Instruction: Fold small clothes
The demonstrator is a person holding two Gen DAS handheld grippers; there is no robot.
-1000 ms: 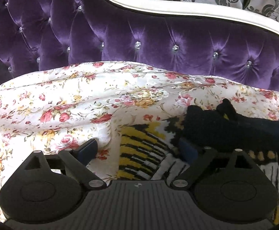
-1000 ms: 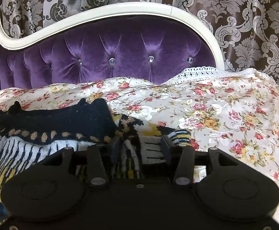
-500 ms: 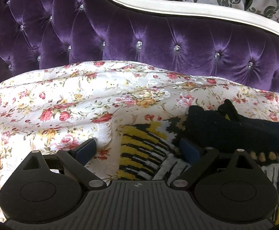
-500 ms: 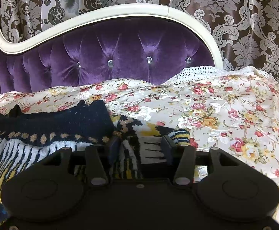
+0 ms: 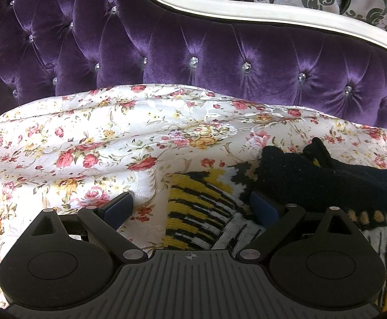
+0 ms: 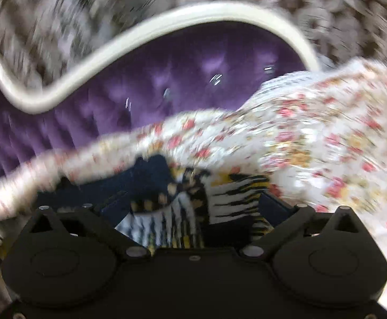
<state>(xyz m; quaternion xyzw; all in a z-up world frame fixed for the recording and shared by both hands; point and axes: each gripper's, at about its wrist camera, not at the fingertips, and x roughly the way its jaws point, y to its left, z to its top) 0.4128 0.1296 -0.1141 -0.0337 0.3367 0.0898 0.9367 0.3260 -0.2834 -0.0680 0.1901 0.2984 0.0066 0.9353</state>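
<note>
Two tools work one knitted sweater [image 5: 294,178] on my bed's floral bedspread [image 5: 87,143], the purple headboard [image 5: 220,61] ahead of both. The sweater runs crosswise, from my left tool [image 5: 190,207] rightward. That tool stands wide open, a striped sleeve end [image 5: 193,212] lying loose between its fingers. My right tool [image 6: 193,207] also looks spread, sweater fabric bunched between; the blur keeps me from telling whether it grips. I judge open bedspread left of my left tool gives folding room.
</note>
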